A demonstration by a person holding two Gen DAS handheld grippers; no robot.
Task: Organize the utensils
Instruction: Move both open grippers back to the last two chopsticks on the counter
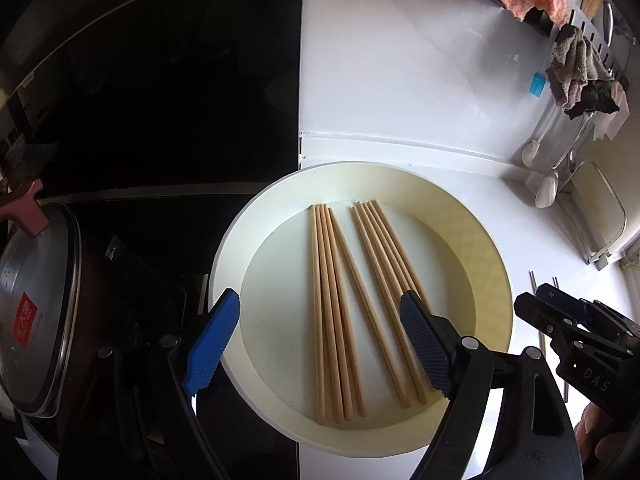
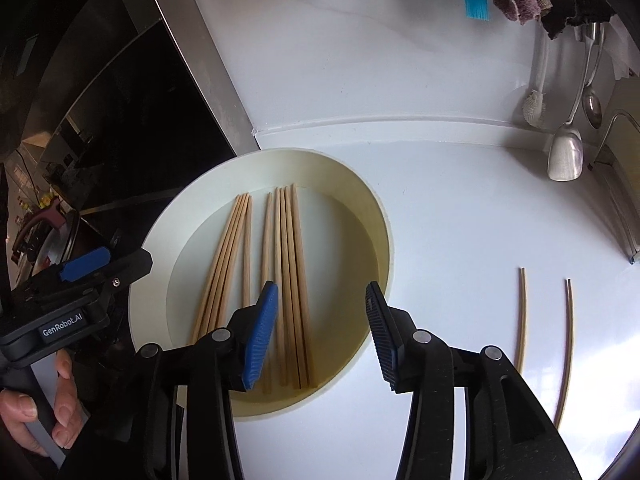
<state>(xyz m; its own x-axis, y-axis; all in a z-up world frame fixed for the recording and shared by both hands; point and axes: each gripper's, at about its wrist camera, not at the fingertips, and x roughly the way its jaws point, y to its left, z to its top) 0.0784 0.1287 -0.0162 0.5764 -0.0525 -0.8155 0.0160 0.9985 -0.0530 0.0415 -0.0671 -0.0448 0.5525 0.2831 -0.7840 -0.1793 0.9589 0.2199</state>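
Observation:
Several wooden chopsticks (image 1: pixel 344 300) lie in two bundles inside a cream plate (image 1: pixel 472 240) on the white counter; in the right wrist view the same chopsticks (image 2: pixel 288 272) and plate (image 2: pixel 360 200) appear. My left gripper (image 1: pixel 320 336) hovers above the plate's near side, open wide, nothing between its fingers. My right gripper (image 2: pixel 324 332) is open above the plate's right part, holding nothing; it shows at the lower right in the left wrist view as the right gripper (image 1: pixel 560 316). Two loose chopsticks (image 2: pixel 522 320) lie on the counter right of the plate.
A dark cooktop (image 1: pixel 160 100) lies left of the plate, with a lidded pot (image 1: pixel 36 312) at its near left. Cloths (image 1: pixel 576 68), a ladle (image 2: pixel 566 152), a brush (image 2: pixel 534 104) and a spoon hang at the back right. A blue brush (image 2: pixel 476 2) hangs on the wall.

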